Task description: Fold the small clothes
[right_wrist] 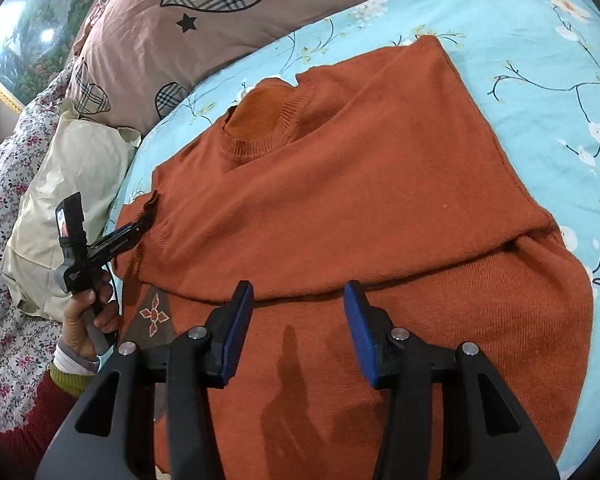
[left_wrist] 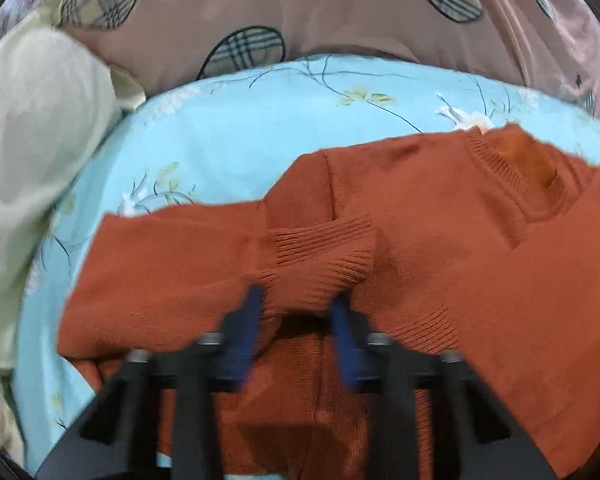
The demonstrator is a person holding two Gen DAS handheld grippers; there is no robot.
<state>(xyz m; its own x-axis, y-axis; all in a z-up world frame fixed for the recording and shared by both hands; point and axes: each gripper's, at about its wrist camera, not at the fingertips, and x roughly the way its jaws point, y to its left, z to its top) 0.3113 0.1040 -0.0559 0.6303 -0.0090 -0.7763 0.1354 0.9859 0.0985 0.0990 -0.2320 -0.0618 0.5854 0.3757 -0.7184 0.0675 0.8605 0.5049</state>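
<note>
A rust-orange knit sweater (right_wrist: 340,184) lies on the light blue floral sheet (right_wrist: 520,40), neck away from me, its right sleeve folded across the chest. In the left wrist view the left sleeve (left_wrist: 172,272) is lifted over the sweater body (left_wrist: 480,240), and its ribbed cuff (left_wrist: 324,256) sits between the fingers of my left gripper (left_wrist: 298,300), which look closed on the cuff. The left gripper also shows in the right wrist view (right_wrist: 146,218) at the sweater's left edge. My right gripper (right_wrist: 298,292) is open and empty, just above the sweater's lower half.
A pink quilt with plaid patches (right_wrist: 180,40) lies along the far side. A cream pillow (right_wrist: 72,184) sits at the left, also in the left wrist view (left_wrist: 28,152). A floral cover (right_wrist: 4,280) lies at far left. The person's hand (right_wrist: 88,316) holds the left gripper.
</note>
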